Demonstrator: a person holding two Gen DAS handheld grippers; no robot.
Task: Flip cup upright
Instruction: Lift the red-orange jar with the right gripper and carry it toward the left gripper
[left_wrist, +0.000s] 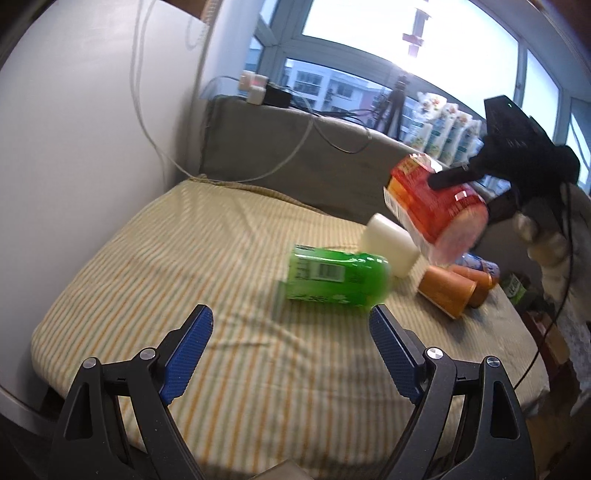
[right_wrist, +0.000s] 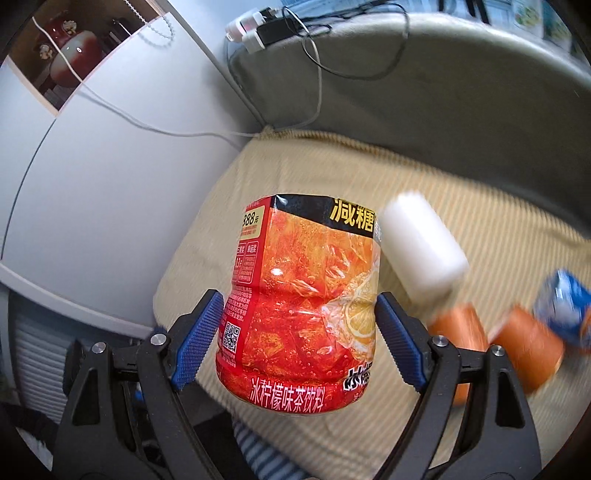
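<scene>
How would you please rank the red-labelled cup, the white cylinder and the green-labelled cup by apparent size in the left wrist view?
1. Red-labelled cup, nearer the camera, so unsure.
2. Green-labelled cup.
3. White cylinder, partly hidden.

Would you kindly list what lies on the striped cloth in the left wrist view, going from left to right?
Green cup on its side → white cup → orange cup, all lying down. The red cup is left out: it is lifted above them, held in the right gripper.

From my remote seat, I saw a striped cushion (left_wrist: 155, 280), grey sofa back (left_wrist: 258, 147), white cables (left_wrist: 147, 110), chargers (left_wrist: 255, 88) and bright window (left_wrist: 369, 29).
</scene>
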